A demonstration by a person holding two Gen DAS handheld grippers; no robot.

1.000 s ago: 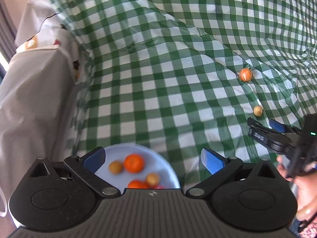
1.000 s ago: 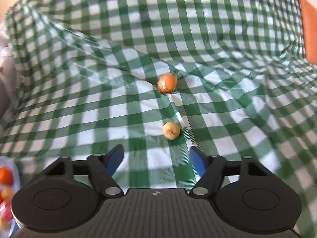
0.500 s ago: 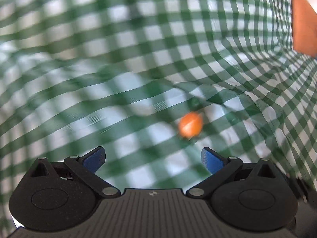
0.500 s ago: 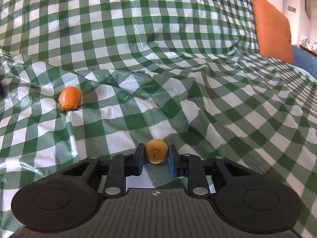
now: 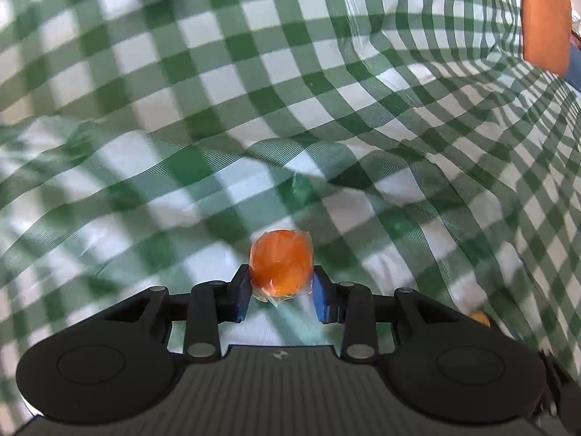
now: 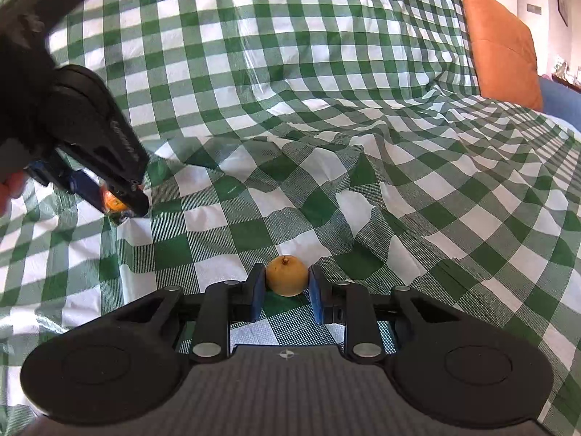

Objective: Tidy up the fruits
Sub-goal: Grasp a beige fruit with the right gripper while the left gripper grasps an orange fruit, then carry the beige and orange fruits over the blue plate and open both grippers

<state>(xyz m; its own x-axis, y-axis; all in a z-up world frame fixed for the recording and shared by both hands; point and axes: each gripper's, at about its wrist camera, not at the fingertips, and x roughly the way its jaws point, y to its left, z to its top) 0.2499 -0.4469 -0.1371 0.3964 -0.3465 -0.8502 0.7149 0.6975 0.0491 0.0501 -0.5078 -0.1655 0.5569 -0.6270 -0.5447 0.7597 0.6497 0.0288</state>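
The orange fruit (image 5: 281, 263) is round, glossy, and seems wrapped in clear film. It sits clamped between the blue pads of the left gripper (image 5: 280, 290), low over the green-checked cloth (image 5: 254, 109). The small yellow fruit (image 6: 286, 276), with a stub of stem on top, is pinched by the right gripper (image 6: 285, 290). Half a second ago the left gripper was wide open, the orange fruit lying ahead of it; the right already held its fruit.

The right claw (image 6: 284, 292) pinches a small yellow fruit (image 6: 286, 276) between its blue pads, low over the green checked cloth (image 6: 326, 127). At far left, the left claw (image 6: 120, 200) grips an orange fruit (image 6: 115, 203).
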